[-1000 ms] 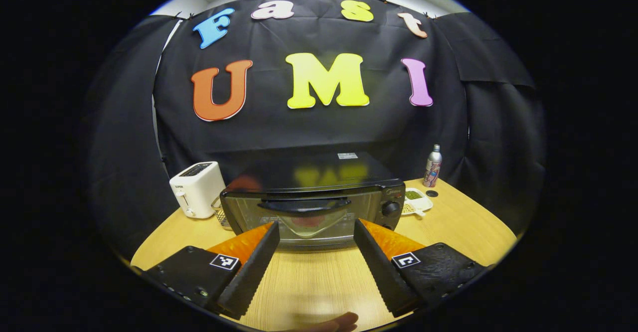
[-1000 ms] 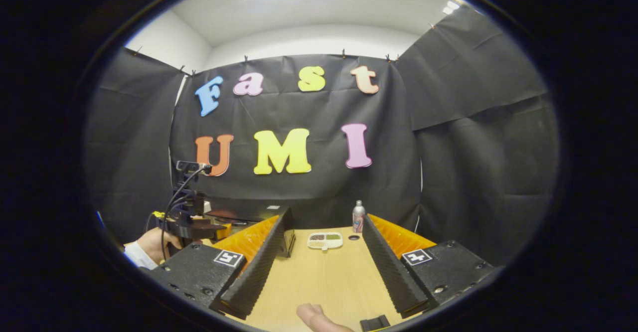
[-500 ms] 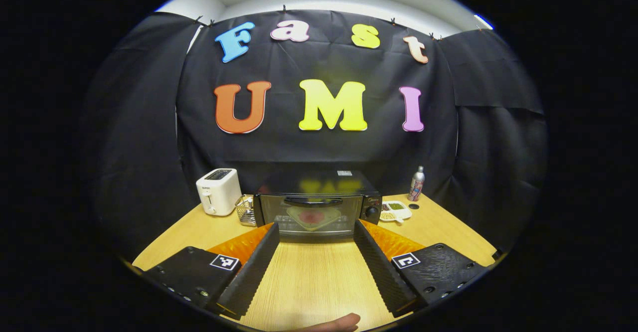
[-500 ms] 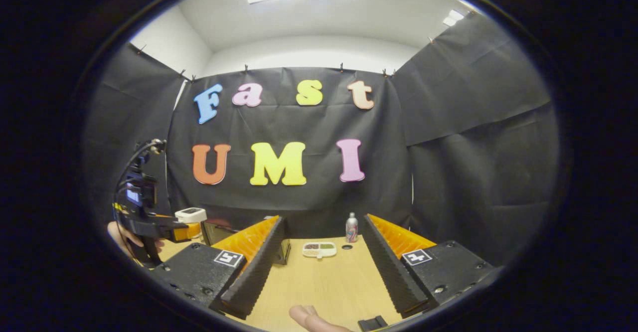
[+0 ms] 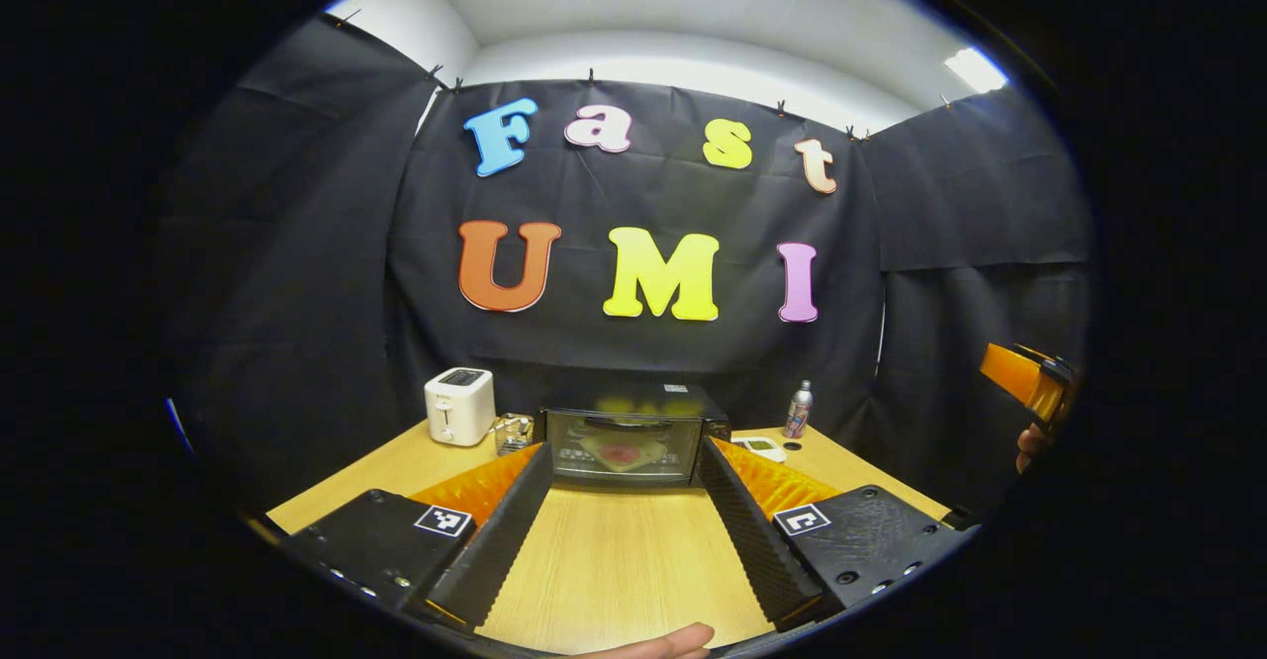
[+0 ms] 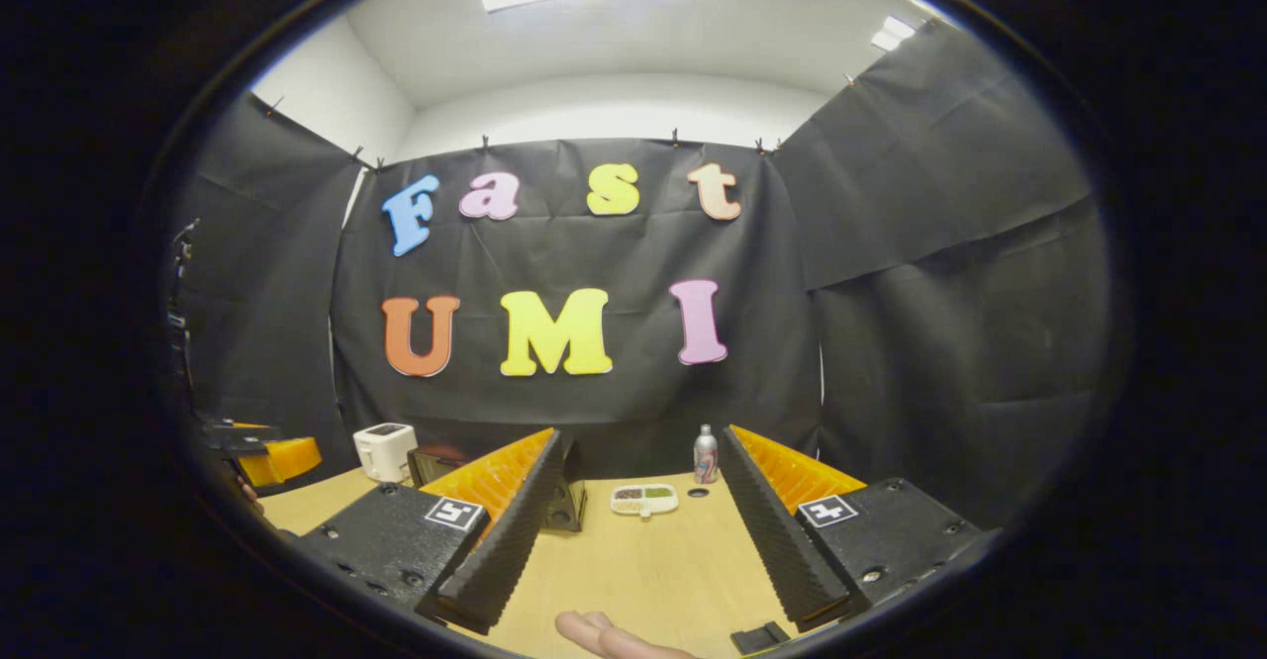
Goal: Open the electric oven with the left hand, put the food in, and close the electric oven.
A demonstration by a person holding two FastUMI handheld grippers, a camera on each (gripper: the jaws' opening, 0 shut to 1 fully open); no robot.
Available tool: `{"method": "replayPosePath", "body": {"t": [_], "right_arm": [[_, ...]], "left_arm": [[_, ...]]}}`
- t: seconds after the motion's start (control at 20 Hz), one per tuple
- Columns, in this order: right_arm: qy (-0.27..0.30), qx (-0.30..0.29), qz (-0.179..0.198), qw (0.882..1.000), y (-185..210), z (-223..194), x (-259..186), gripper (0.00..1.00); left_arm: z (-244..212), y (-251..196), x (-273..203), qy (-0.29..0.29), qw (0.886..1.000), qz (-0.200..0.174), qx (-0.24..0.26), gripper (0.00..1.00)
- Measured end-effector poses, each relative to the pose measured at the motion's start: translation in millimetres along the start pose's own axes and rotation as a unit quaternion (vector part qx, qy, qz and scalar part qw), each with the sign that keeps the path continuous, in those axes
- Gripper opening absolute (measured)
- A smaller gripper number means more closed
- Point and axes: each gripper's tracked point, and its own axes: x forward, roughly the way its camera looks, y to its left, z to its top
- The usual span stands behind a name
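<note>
Nearest to me in the left gripper view, my left gripper (image 5: 622,525) hangs level over the wooden table (image 5: 614,570) with its fingers spread wide and nothing between them, aimed straight at the electric oven (image 5: 624,429). A fingertip (image 5: 663,641) of the holding hand peeks in at the bottom edge.

In the right gripper view the right gripper (image 6: 643,535) sits the same way — level above the table, fingers parted, gripping nothing — and points toward the back wall at a small divided dish (image 6: 644,499) and a slim bottle (image 6: 705,453).

Farther back, the oven stands well apart from both grippers, near the rear of the table. Its long axis runs side to side and its glass door faces me, shut, the handle across the top of the door. Through the glass I see a pale plate with something reddish on it (image 5: 622,451) — the food, as far as I can tell. The casing is dark and glossy on top.

Left of the oven stands a white toaster (image 5: 459,406), with a small wire basket (image 5: 514,431) between them.
</note>
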Motion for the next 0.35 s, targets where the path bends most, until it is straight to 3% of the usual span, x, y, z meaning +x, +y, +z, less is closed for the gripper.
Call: {"method": "replayPosePath", "body": {"t": [0.1, 0.35], "right_arm": [[0.009, 0.002, 0.001, 1.0, 3, -5, 2, 0.96], [0.015, -0.014, 0.008, 1.0, 9, -10, 4, 0.96]], "left_arm": [[6, -1, -7, -0.008, 1.0, 0.002, 0.011, 0.95], [19, 14, -9, -0.029, 0.998, 0.044, 0.047, 0.95]]}}
